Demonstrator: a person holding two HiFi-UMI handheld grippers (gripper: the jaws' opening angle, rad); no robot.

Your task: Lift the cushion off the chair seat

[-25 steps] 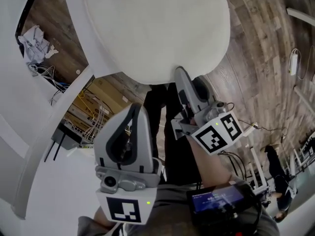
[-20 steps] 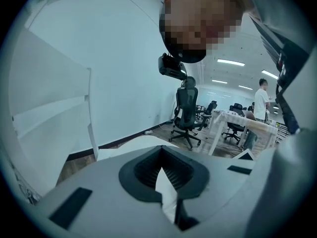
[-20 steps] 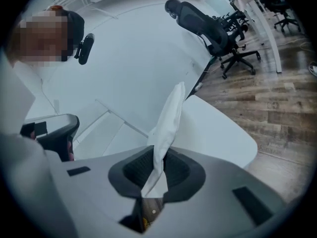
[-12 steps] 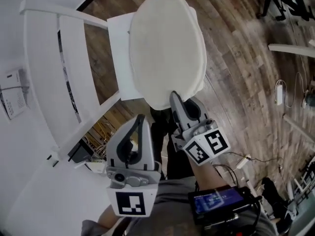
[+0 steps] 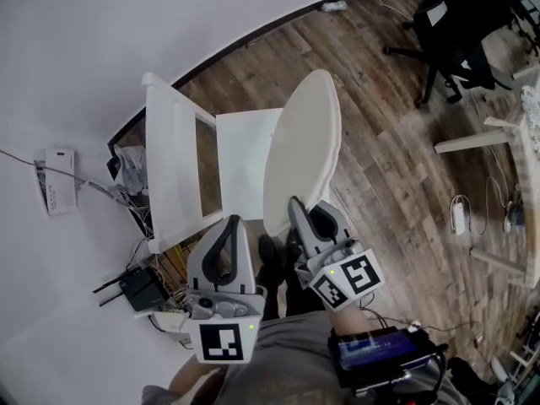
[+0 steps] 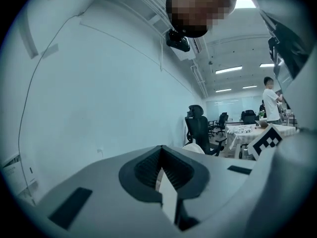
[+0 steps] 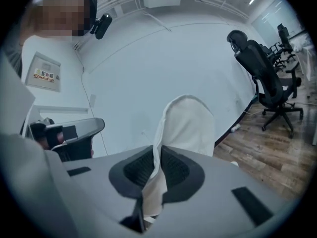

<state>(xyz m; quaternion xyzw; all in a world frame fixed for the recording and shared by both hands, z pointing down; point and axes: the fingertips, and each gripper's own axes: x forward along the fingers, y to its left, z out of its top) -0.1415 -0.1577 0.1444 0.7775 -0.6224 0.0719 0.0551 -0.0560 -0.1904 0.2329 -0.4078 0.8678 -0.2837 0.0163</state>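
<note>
Clamping creased fabric at the cushion's (image 5: 304, 154) lower rim, the right tool (image 7: 157, 155) points nearly level; the left tool (image 6: 161, 157) seems clenched on a thin white flap of it. The cushion stands on edge above the chair seat (image 5: 245, 163), apparently clear: light, soft-covered, firm enough to stand; the rim suits gripping.

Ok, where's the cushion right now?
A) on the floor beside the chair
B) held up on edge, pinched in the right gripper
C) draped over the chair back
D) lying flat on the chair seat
B: the cushion stands on edge with the white chair seat bare beside it, and its lower edge is pinched between the right gripper pads.
</note>
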